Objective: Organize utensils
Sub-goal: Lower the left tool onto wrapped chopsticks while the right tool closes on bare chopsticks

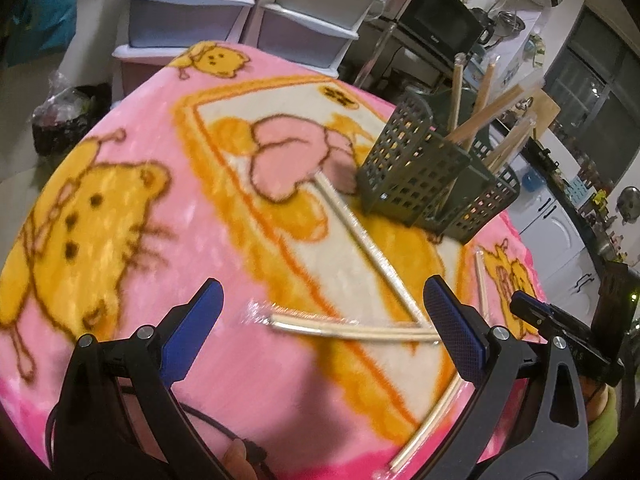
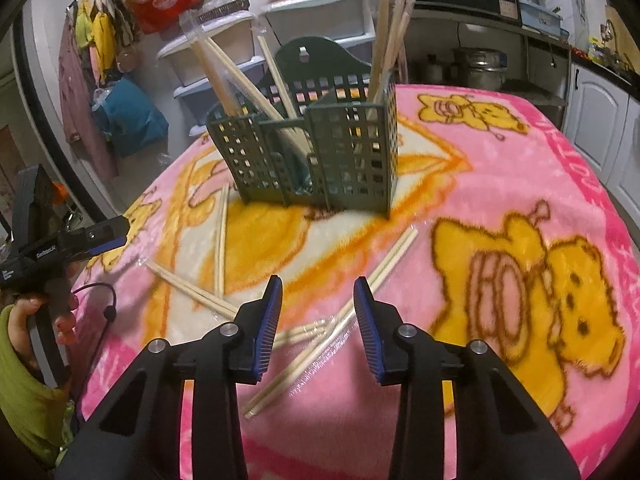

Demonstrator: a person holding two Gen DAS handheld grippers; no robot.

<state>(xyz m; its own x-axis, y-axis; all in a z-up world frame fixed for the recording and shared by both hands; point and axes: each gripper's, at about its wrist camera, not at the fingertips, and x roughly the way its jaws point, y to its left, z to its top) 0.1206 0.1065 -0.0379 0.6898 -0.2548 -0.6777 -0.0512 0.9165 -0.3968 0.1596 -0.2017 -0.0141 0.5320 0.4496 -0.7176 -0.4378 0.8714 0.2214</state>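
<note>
Several wrapped chopstick pairs (image 2: 320,344) lie loose on the pink cartoon blanket covering the table (image 2: 500,184), lower centre of the right wrist view; the clear wrappers blur their outlines, so the count is uncertain. Upper centre, a dark green lattice caddy (image 2: 320,152) holds more chopsticks upright. Left hand-held gripper (image 1: 320,340): fingers wide apart, empty, its base cut off by the frame. Right hand-held gripper (image 2: 318,328): fingers apart, empty.

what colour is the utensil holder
Dark green, with a square grid of holes in its walls; the holder shows best in the right wrist view.
</note>
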